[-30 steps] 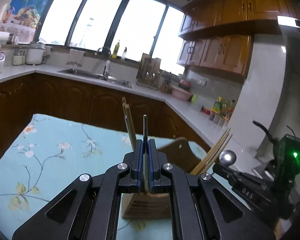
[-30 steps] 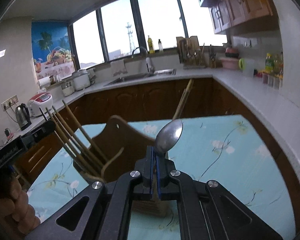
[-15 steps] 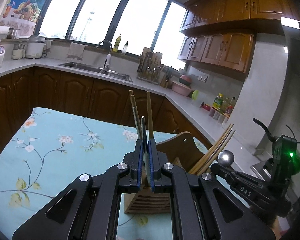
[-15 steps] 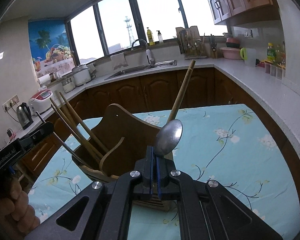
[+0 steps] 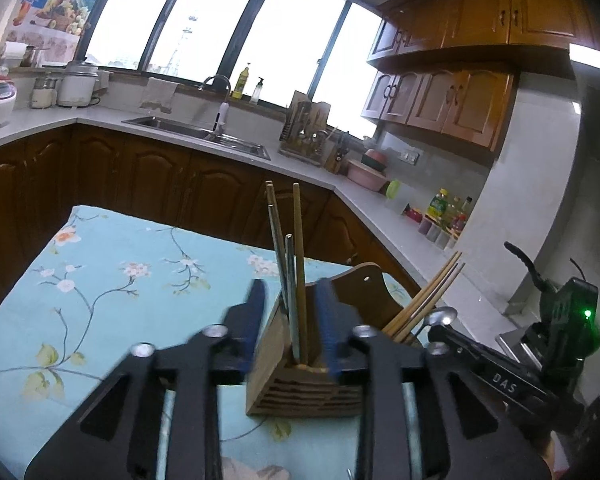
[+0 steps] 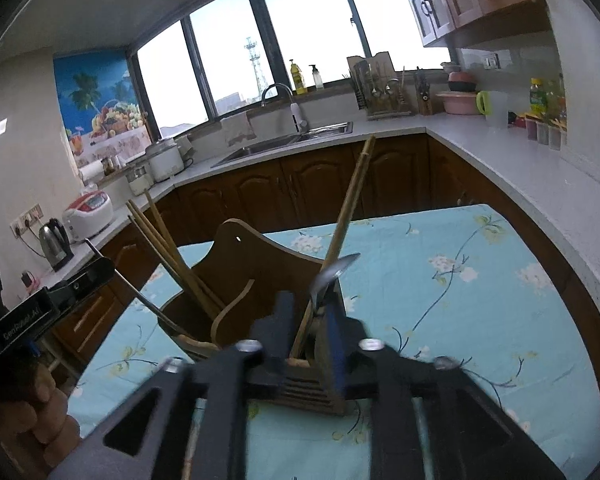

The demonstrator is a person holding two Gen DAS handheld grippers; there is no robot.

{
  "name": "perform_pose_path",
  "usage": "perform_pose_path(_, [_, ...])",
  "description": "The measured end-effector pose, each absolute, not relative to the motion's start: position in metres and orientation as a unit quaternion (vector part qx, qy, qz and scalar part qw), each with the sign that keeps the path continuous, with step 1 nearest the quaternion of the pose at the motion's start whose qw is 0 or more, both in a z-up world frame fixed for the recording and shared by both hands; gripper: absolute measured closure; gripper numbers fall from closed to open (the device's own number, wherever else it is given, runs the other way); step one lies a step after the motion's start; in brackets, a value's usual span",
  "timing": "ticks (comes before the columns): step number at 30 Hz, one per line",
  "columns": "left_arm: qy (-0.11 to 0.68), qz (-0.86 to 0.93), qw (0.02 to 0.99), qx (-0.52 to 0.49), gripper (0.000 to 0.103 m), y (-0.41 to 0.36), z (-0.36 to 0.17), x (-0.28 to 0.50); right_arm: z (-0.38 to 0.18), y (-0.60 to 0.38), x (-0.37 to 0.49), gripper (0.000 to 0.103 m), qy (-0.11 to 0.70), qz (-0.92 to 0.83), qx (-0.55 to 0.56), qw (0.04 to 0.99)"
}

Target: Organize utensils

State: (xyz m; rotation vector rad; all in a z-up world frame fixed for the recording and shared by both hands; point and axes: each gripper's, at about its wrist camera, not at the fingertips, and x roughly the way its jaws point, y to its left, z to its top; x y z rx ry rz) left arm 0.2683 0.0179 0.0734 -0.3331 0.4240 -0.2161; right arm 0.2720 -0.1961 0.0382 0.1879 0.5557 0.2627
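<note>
The wooden holder stands on the flowered tablecloth, holding chopsticks and a spoon. Both the left gripper and the right gripper have just been opening. Their jaws stand apart and grip nothing, with the utensils upright between them.

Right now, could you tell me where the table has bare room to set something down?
The floral tablecloth lies bare between the wooden utensil holder and the table's far edge by the cabinets, and bare again on the holder's other side. It is crowded at the holder itself: the chopsticks, the spoon, and both the left gripper and right gripper flanking it.
</note>
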Motion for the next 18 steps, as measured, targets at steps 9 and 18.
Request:
perform_pose_path(9, [0.223, -0.074, 0.953, -0.191, 0.041, 0.042, 0.057, 0.227, 0.019, -0.215, 0.231, 0.053, 0.271, 0.108, 0.128, 0.948])
perform_pose_path(18, [0.260, -0.056, 0.943, -0.203, 0.031, 0.055, 0.022, 0.161, -0.001, -0.223, 0.171, 0.041, 0.270, 0.109, 0.145, 0.946])
